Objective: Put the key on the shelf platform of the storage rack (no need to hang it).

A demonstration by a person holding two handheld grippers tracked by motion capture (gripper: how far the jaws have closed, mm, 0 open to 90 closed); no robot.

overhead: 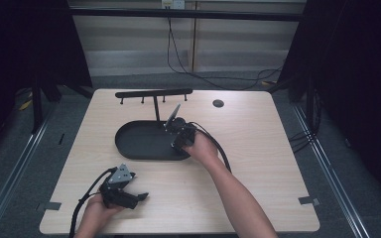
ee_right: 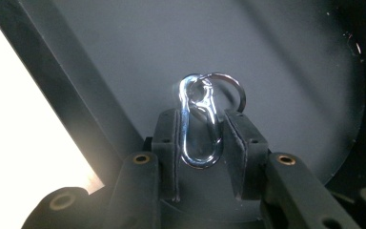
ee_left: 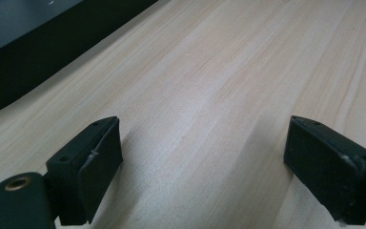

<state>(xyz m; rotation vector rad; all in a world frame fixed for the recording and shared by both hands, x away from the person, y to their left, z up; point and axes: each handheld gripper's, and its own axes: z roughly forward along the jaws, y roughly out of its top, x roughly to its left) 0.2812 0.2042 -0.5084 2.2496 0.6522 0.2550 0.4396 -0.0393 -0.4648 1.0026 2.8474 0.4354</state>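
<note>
My right gripper (overhead: 177, 140) hangs over the right end of a black oval tray (overhead: 134, 141), held by a hand. In the right gripper view its jaws (ee_right: 201, 117) are shut on a small silver snap clip (ee_right: 200, 161) that stands upright between the pads. A thin key ring (ee_right: 236, 90) is linked through the clip's top. The tray's dark floor (ee_right: 267, 57) lies behind it. My left gripper (overhead: 141, 198) rests near the table's front left corner. It (ee_left: 205, 129) is open, with bare wood between the jaws.
A black rack (overhead: 154, 93) with several short pegs rises on a post from the tray's far edge. The wooden table (overhead: 258, 148) has a round cable hole (overhead: 218, 103) at the back. Tape marks (overhead: 308, 201) sit near the front corners. The tray's wall (ee_left: 52, 62) shows upper left.
</note>
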